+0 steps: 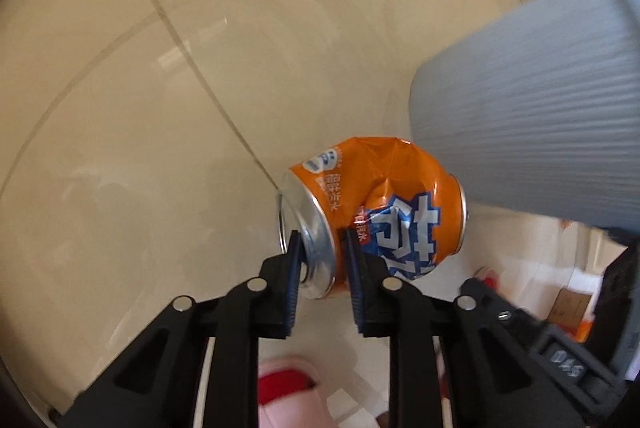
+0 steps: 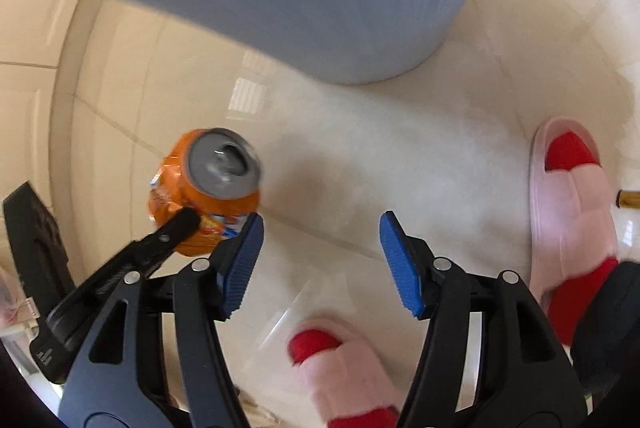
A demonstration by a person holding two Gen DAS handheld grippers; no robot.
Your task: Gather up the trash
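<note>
Beside blue bin [image 1: 532,115], left claw [image 1: 320,260] gripping can [image 1: 376,203]

Glossy cream tiled floor [image 2: 420,155], pink slippers [image 2: 572,211] over red socks [image 2: 566,151], cardboard box [image 1: 570,304] at the edge.

The orange can [image 1: 376,211] carried large white characters on a blue patch, upside down in the left wrist view, and smaller white Chinese print by its silver end, too blurred to read. Raised marks on the black claw body [image 1: 566,364] looked like "DAS".
</note>
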